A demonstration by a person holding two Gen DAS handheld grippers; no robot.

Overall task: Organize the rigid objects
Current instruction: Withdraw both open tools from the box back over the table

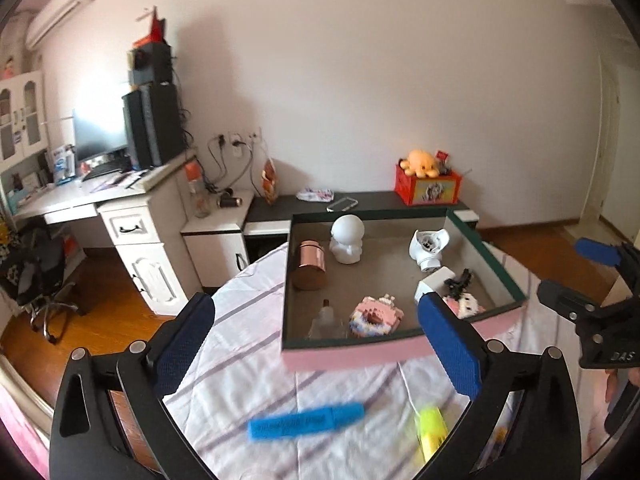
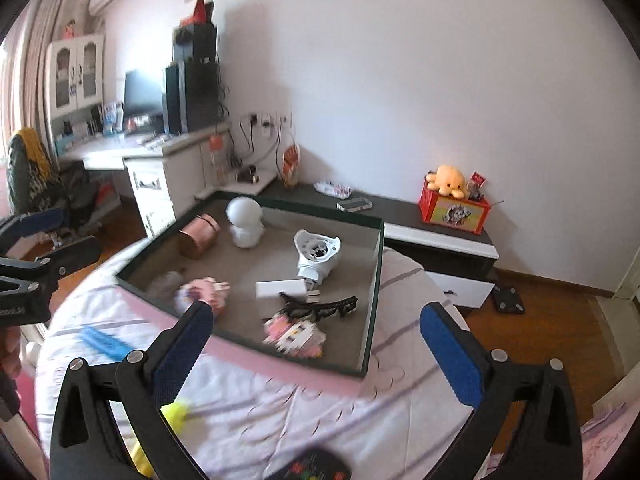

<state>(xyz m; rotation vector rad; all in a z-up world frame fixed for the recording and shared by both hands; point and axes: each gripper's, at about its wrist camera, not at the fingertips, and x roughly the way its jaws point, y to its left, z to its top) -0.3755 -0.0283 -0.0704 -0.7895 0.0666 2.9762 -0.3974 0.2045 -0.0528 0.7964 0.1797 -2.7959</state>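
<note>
A pink-sided box (image 1: 352, 354) (image 2: 280, 368) sits on a striped cloth. Inside lie a copper tin (image 1: 309, 266) (image 2: 199, 236), a white round figure (image 1: 347, 240) (image 2: 245, 222), a white device (image 1: 428, 246) (image 2: 316, 254), a pink brick donut (image 1: 374, 316) (image 2: 204, 294), a small glass bottle (image 1: 326, 318) and black glasses (image 2: 320, 306). A blue highlighter (image 1: 306, 420) (image 2: 106, 342) and a yellow highlighter (image 1: 432, 430) (image 2: 176, 410) lie on the cloth in front of the box. My left gripper (image 1: 316, 340) is open and empty above them. My right gripper (image 2: 316, 344) is open and empty over the box's near corner.
The box rests on a round table under the striped cloth (image 1: 248, 360) (image 2: 400, 404). A dark object with coloured buttons (image 2: 312, 466) lies at the near edge. Behind stand a white desk (image 1: 132, 208), a low dark cabinet (image 2: 436, 224) and a red box with a plush (image 1: 426, 182).
</note>
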